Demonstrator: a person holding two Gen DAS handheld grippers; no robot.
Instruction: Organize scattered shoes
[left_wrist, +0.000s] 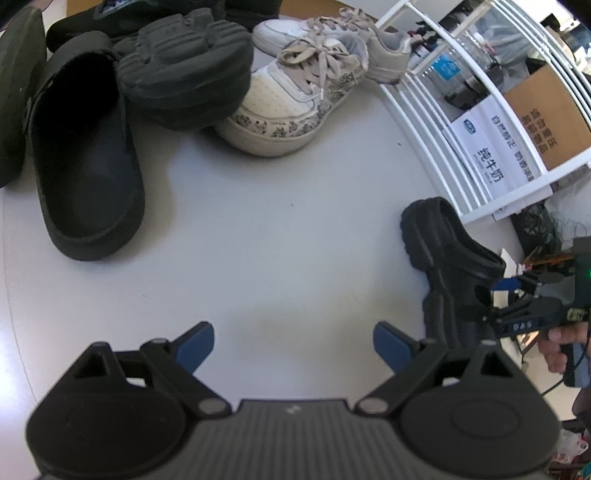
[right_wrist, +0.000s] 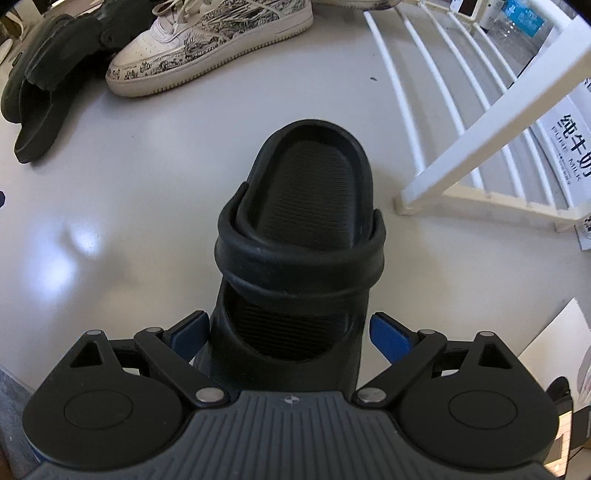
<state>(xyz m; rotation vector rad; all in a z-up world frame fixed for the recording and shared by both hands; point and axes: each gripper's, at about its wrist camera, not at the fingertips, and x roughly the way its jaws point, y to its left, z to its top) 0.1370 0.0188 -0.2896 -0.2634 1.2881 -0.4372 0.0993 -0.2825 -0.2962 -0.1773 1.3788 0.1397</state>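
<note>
Sandal, black and chunky, seen lengthwise in the right wrist view: ribbed footbed, thick rolled strap across the middle, heel end pointing away toward the white rack. Resting on the pale floor, just beside the rack's near corner post. Right gripper spread wide around the sandal's near end, blue fingertips flanking both sides; left pad against or nearly against the sole wall, right pad slightly apart; firm contact cannot be told.

Same sandal seen side-on in the left wrist view, with lugged sole edge visible, and the right gripper reaching in from the far side of the sandal relative to the rack, gripped by a hand. Left gripper held low over bare floor, well apart from the sandal, jaws wide and empty.

Shown better from the left: black clog upright, a second black shoe overturned with tread up and leaning on a patterned white sneaker, another sneaker behind it; all well apart from the sandal, farther along the rack. Cartons visible behind the rack bars.
</note>
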